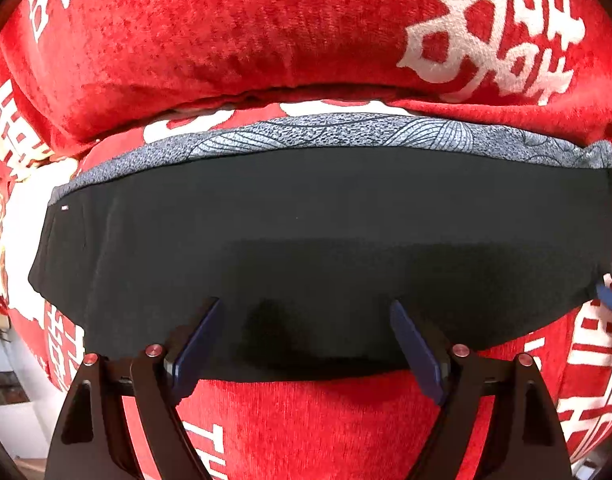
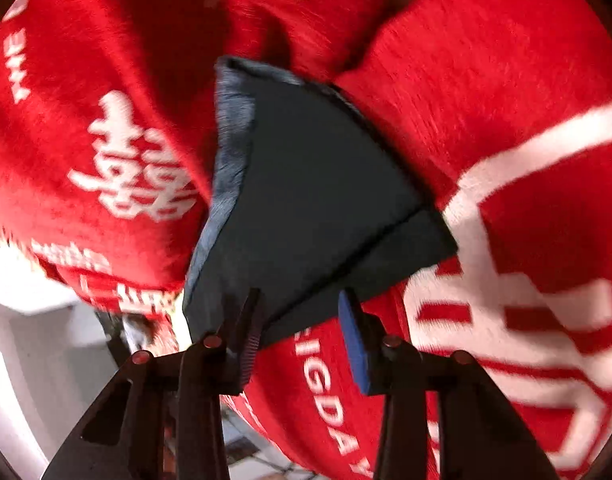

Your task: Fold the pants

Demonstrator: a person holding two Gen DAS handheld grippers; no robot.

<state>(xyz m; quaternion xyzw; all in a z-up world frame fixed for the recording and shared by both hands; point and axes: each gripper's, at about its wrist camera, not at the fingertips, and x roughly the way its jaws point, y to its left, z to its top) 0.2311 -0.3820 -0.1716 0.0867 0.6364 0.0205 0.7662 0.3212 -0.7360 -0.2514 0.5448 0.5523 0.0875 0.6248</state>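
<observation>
Your left gripper wide open over folded black pants on red blanket, right gripper open at their near edge.

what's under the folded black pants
The black pants lie on a red cover with white lettering. A grey patterned layer shows along their far edge, part of the folded pile. Whatever lies beneath the middle is hidden.

**My two grippers, up close**

My left gripper shows black angular arms, blue pads, and round red-capped silver screws. My right gripper matches: black frame, one ribbed dark pad, one blue pad, red screws.
</observation>
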